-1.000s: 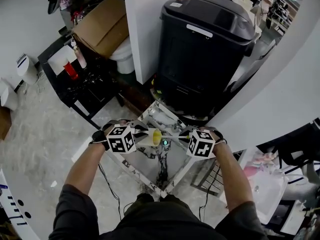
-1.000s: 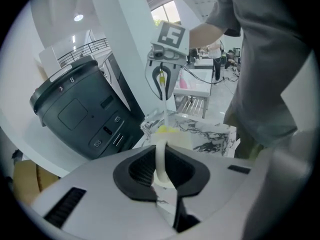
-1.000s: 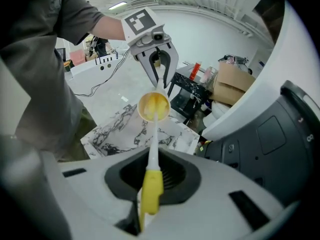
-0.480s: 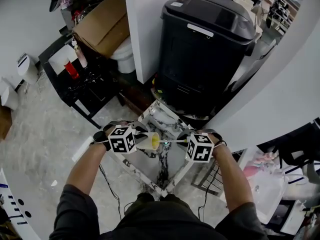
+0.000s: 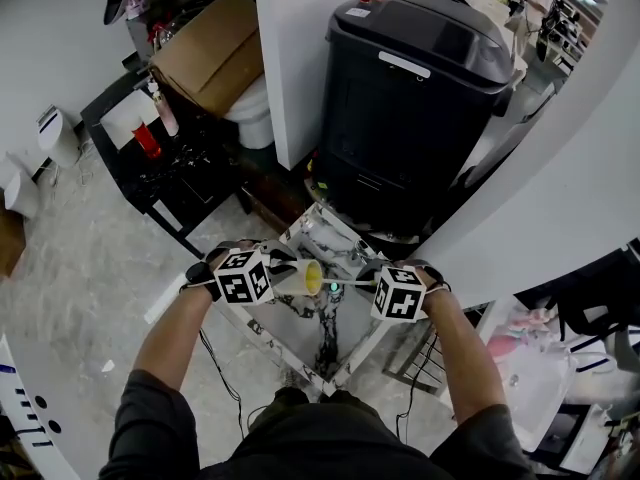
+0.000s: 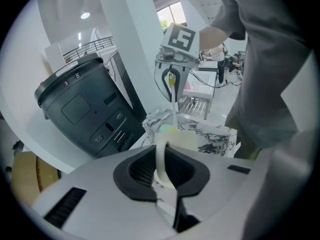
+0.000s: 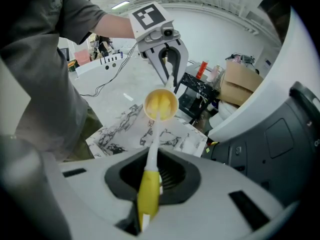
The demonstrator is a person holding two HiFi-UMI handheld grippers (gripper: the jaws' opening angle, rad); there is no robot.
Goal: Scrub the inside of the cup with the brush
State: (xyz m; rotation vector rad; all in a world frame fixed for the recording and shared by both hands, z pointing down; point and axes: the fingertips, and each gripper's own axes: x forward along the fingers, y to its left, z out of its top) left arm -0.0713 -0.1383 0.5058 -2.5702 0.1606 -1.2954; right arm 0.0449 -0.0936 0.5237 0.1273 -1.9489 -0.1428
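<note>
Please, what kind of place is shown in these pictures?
Probably an indoor work or storage area: a large black bin, a cardboard box, a cluttered black rack and a small marble-patterned table.

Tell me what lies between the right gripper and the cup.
The brush: its yellow handle is clamped in the right gripper and its white neck runs into the mouth of the cup. The right gripper view shows this.

Both forearms reach forward and slope down, elbows out, grippers turned inward to face each other. Left gripper (image 5: 288,272) jaws nearly closed, pinching the cup (image 5: 311,277) wall. Right gripper (image 5: 366,281) jaws clamped on the brush (image 7: 148,194) handle.
</note>
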